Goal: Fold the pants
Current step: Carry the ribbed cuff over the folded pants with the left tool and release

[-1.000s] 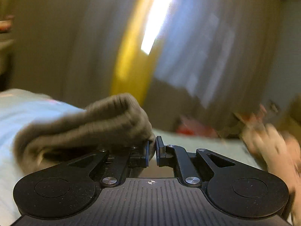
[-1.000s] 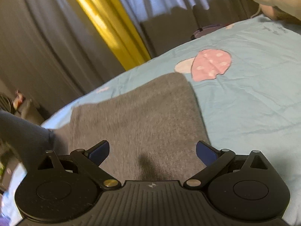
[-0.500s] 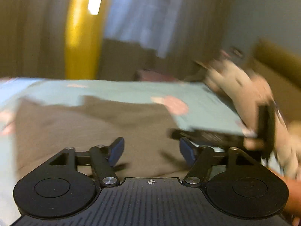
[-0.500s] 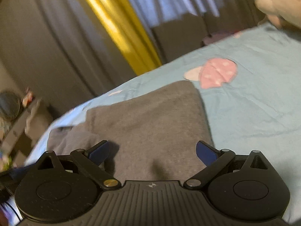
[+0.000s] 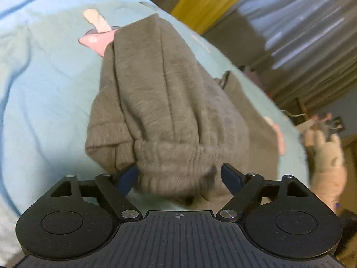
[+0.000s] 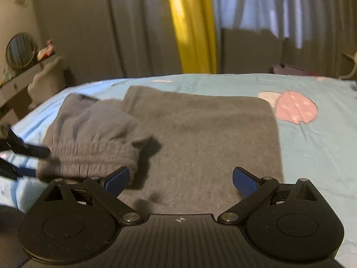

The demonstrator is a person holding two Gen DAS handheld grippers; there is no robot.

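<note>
**Lying crosswise on the panel: elastic cuff, item nearest your left claw**

Item: grey pants (image 6: 200, 134), knit, on the pale blue bed sheet (image 6: 312, 147). Landmark for all entries: the flat folded panel of the pants, spread wide in the right wrist view.

- Cuffed leg end (image 5: 171, 156): bunched, lies on the panel's left part as your right wrist view has it, elastic band facing you. Its long axis runs away from your left claw toward the far edge of the panel; the band itself runs across, from one fingertip to the other.
- Left gripper (image 5: 179, 176): jaws have just been opening and stand wide. The cuff sits between the pads; the left pad looks close against the fabric, the other stands clear of it. Nothing is clamped.
- Right gripper (image 6: 180, 178): jaws wide, empty, over the panel's near edge. The cuff lies just beside its left pad.
- Pink mushroom print (image 6: 296, 109): on the sheet, just beyond the panel's right edge.

Judgement: your left claw is the nearer to the cuff; to square the leg along the panel you would likely re-grip across the band.
</note>
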